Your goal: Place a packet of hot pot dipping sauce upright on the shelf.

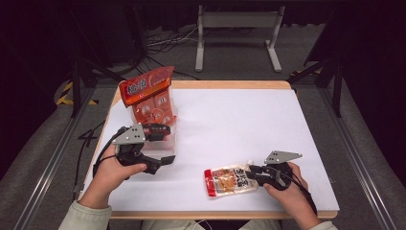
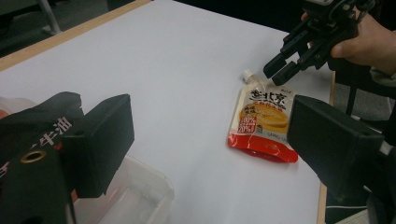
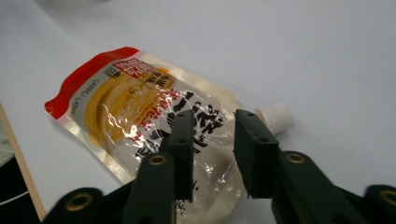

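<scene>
White covers the tabletop [image 1: 230, 124], and dark floor with cables lies behind it. I see a spouted pouch [image 1: 230, 180] lying flat near the front edge, its white cap [image 3: 276, 115] pointing toward my right hand. My right gripper [image 1: 256, 171] is just over the cap end of the pouch; in the right gripper view its jaws stand a little apart above the film, and I cannot tell if they touch it. My left gripper [image 1: 160, 145] is at the left side, jaws wide apart, next to a clear plastic box [image 2: 140, 196]. An orange snack bag [image 1: 149, 96] stands upright in that box, leaning a little.
</scene>
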A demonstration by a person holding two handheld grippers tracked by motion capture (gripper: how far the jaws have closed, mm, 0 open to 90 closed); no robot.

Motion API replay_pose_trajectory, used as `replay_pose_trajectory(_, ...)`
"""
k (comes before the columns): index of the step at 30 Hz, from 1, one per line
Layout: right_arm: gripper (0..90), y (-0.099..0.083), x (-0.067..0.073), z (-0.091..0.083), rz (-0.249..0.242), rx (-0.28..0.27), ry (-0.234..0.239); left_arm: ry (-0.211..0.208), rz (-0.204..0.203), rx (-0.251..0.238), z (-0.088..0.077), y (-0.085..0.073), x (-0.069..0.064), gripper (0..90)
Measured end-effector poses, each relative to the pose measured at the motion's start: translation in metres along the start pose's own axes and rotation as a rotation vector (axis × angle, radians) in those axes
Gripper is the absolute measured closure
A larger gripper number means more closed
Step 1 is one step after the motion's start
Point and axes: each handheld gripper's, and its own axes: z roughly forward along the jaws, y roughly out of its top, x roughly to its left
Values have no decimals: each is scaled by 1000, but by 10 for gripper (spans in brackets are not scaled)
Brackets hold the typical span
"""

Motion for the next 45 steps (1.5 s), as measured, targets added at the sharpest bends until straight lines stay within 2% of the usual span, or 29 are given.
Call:
replay_pose_trajectory(1,599,-1,1,1,30,8,-16,-1,0,0,0,0,0,156)
replay_pose_trajectory(3,540,-2,2,4,55,24,-39,-1,5,-1,0,1,0,156)
replay_pose_trajectory(7,392,-6,4,11,70,62,-101,0,1,0,0,1,1,156)
replay_pose_trajectory(9,334,-7,5,15,82,57,-102,2,2,2,0,0,2,156)
replay_pose_trajectory(11,274,-6,10,20,45,61,-112,1,1,2,0,0,1,156)
replay_pose_trajectory(13,260,-6,14,24,16,61,-126,0,-2,0,0,0,1,156)
replay_pose_trajectory(16,265,-6,14,25,8,68,-125,-1,0,1,1,1,1,156)
replay_pose_trajectory(20,308,-4,18,27,-19,86,-146,-5,-1,1,3,1,0,156)
replay_pose_trajectory(24,406,-2,23,28,-40,96,-154,-11,0,2,3,2,0,156)
replay_pose_trajectory(25,469,-2,22,28,-37,92,-147,-10,-1,1,4,2,0,157)
replay_pose_trajectory(27,500,-1,23,28,-38,93,-136,-9,-1,2,4,2,0,157)
replay_pose_trajectory(31,760,0,26,29,-32,89,-110,-11,2,4,4,2,-1,156)
replay_pose_trajectory(33,834,1,26,29,-21,88,-89,-11,4,4,3,2,-1,157)
replay_pose_trajectory(37,887,9,28,25,-23,93,-68,-9,1,6,2,0,0,156)
replay_pose_trajectory(40,891,17,26,13,-14,22,-48,-4,-5,6,2,-1,1,156)
replay_pose_trajectory(45,893,28,24,-1,-13,-43,-39,-7,-5,6,3,-1,0,156)
